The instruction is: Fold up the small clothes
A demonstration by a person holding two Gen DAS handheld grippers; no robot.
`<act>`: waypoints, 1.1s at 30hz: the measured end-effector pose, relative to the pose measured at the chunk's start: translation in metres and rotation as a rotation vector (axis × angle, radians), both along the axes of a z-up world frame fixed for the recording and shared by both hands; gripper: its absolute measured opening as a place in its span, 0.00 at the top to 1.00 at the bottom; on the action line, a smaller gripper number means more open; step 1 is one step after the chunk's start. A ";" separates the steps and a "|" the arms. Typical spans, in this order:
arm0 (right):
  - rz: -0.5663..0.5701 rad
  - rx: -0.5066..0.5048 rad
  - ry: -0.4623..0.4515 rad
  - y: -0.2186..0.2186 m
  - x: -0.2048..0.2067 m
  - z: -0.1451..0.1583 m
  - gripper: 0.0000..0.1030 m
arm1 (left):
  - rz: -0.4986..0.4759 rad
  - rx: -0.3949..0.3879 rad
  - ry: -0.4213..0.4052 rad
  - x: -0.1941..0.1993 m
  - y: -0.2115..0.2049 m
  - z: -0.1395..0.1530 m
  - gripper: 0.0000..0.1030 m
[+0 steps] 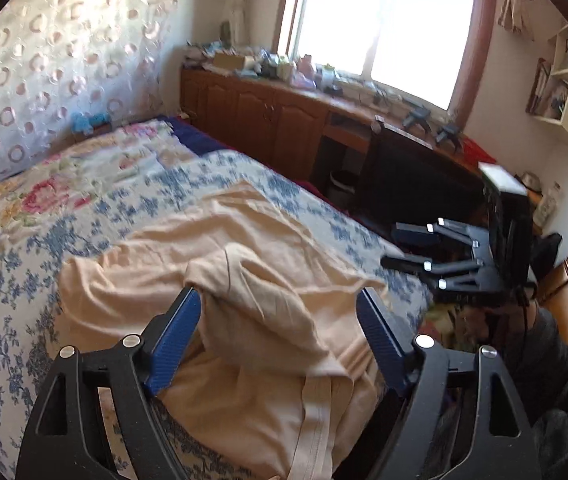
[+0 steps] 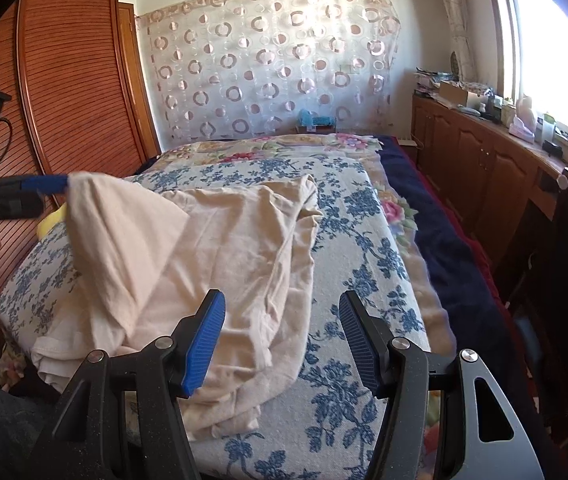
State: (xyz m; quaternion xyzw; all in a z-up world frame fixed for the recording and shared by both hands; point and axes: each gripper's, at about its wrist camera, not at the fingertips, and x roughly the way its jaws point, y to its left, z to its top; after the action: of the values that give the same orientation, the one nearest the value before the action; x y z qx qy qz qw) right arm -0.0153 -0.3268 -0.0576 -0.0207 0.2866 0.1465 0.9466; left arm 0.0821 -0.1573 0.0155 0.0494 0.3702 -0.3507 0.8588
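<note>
A cream garment (image 1: 244, 264) lies crumpled on the blue-flowered bed cover (image 1: 24, 280). In the left wrist view my left gripper (image 1: 280, 304) has its jaws wide apart, with a raised fold of the garment between them. In the right wrist view the left gripper (image 2: 60, 184) appears at the left edge with a corner of the garment (image 2: 220, 240) lifted and hanging from its tip. My right gripper (image 2: 282, 312) is open and empty above the bed, just right of the garment. It also shows in the left wrist view (image 1: 415, 248), off the bed's right side.
A wooden cabinet (image 1: 268, 116) with cluttered top runs under the window (image 1: 383, 20). A dark chair (image 1: 415, 176) stands beside the bed. A louvred wooden wardrobe (image 2: 72, 80) stands on the bed's left. A sheer curtain (image 2: 268, 60) hangs behind the bed.
</note>
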 end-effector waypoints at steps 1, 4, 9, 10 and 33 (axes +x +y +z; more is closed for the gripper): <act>0.005 -0.002 -0.002 0.002 0.001 0.000 0.40 | 0.000 0.024 0.013 0.001 0.000 -0.006 0.21; 0.020 -0.003 -0.003 0.009 0.005 -0.001 0.40 | 0.019 0.061 0.041 0.005 0.008 -0.023 0.21; 0.052 -0.011 -0.003 0.023 0.011 -0.001 0.40 | 0.071 0.047 0.052 0.001 0.031 -0.034 0.21; 0.062 -0.014 -0.005 0.028 0.013 0.000 0.40 | 0.088 0.046 0.046 -0.001 0.036 -0.034 0.21; 0.260 -0.148 0.023 0.145 0.106 -0.006 0.40 | 0.332 0.016 -0.033 -0.020 0.104 -0.040 0.21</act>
State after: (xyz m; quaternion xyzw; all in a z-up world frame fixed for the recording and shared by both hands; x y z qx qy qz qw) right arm 0.0912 -0.1816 -0.0631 -0.1258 0.3025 0.2465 0.9121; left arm 0.0623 -0.0528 -0.0241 0.0002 0.3618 -0.2002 0.9105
